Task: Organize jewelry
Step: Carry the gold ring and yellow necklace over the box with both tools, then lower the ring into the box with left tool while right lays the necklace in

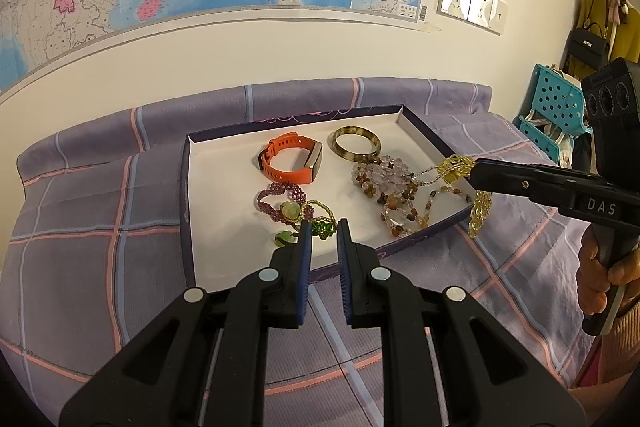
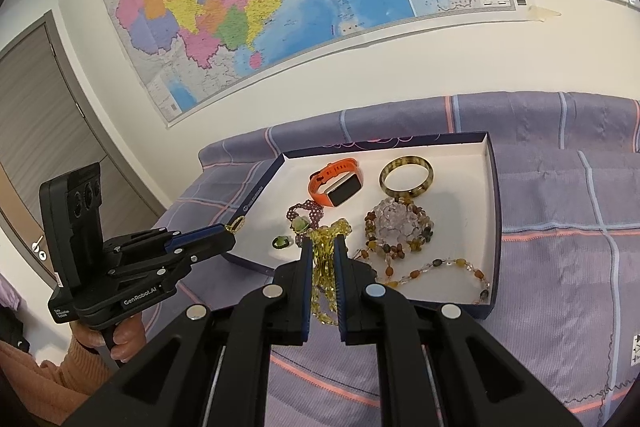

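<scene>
The yellow bead necklace (image 2: 325,259) hung clamped in the right gripper (image 2: 322,247) over the box's (image 1: 188,187) near-right edge; the left gripper (image 1: 323,227) pinched a green beaded strand (image 1: 322,227).

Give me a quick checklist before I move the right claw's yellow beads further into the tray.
1. Right claw gripping the yellow bead strand: ok, pinched between its fingers.
2. Strand fully inside the tray: not ok, part hangs outside the rim.
3. Strand free of the mixed bead necklace: cannot tell, they cross near the rim.
4. Left claw out of the way: ok, shut at the tray's near edge, apart from the strand.
5. Bare landing spot: ok, white floor shows beside the orange watch.
</scene>
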{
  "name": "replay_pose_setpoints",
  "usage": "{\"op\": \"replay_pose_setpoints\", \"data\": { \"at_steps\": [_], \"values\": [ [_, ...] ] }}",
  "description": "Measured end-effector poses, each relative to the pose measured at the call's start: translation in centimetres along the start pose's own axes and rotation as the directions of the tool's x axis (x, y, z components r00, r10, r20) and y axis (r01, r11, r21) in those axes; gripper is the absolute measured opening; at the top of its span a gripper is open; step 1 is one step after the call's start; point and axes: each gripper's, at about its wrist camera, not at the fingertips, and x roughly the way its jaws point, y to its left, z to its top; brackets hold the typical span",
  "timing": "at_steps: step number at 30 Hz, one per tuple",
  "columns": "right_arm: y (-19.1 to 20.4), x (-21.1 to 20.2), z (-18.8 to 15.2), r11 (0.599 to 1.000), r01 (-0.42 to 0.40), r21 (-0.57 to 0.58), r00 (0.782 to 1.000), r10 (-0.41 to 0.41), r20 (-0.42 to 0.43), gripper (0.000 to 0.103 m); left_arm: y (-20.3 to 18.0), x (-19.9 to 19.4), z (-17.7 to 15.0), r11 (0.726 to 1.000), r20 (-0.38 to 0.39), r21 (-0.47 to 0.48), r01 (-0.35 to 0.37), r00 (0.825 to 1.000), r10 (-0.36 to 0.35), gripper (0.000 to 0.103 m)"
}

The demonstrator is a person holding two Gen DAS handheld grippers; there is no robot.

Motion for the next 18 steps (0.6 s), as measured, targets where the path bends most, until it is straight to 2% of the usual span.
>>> {"op": "replay_pose_setpoints", "data": {
  "at_steps": [18],
  "values": [
    [-0.9,1.8,1.4,1.000,0.024,0.019,1.000,-0.024,-0.007,0.009,0.9,2.0,0.9,1.000,-0.024,-0.009,-0.027,0.999,0.027,0.013]
  ]
}}
